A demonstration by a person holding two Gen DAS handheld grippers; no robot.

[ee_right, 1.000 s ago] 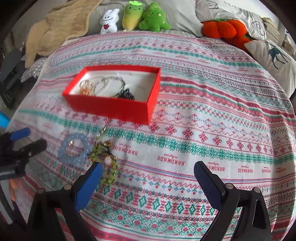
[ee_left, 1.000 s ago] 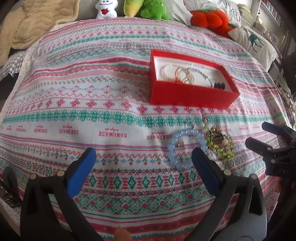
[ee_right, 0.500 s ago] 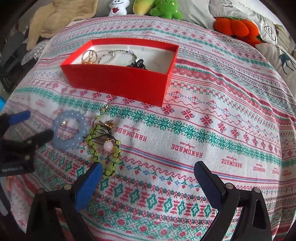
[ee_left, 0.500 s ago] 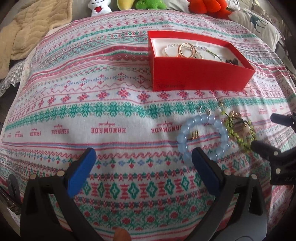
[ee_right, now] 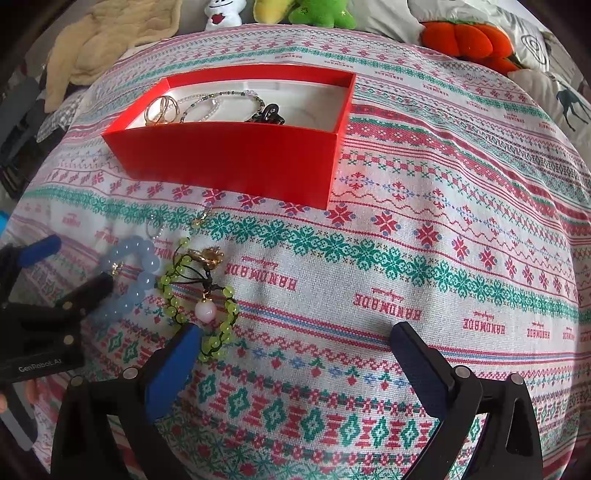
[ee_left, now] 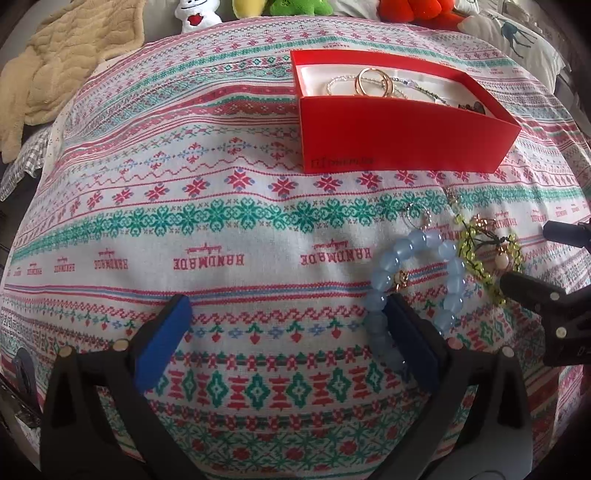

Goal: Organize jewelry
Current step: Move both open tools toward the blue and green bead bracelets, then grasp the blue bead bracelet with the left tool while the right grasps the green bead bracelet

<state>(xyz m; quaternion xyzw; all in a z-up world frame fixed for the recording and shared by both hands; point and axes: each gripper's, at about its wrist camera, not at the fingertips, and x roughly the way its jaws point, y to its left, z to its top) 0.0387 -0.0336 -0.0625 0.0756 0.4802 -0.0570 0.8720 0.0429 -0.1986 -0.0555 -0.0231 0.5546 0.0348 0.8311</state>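
A red box with a white lining holds gold rings, thin bead chains and a dark piece; it also shows in the right wrist view. On the patterned cloth in front of it lie a light blue bead bracelet and a yellow-green bead bracelet with a pink bead. My left gripper is open, its right finger at the blue bracelet's near edge. My right gripper is open, its left finger beside the green bracelet.
A small ring earring and a gold charm lie by the bracelets. Plush toys, an orange cushion and a beige blanket line the far edge of the bed.
Both grippers have moved forward and lower toward the bracelets and the box. The left gripper's right finger now reaches the blue bracelet. Both stay open.
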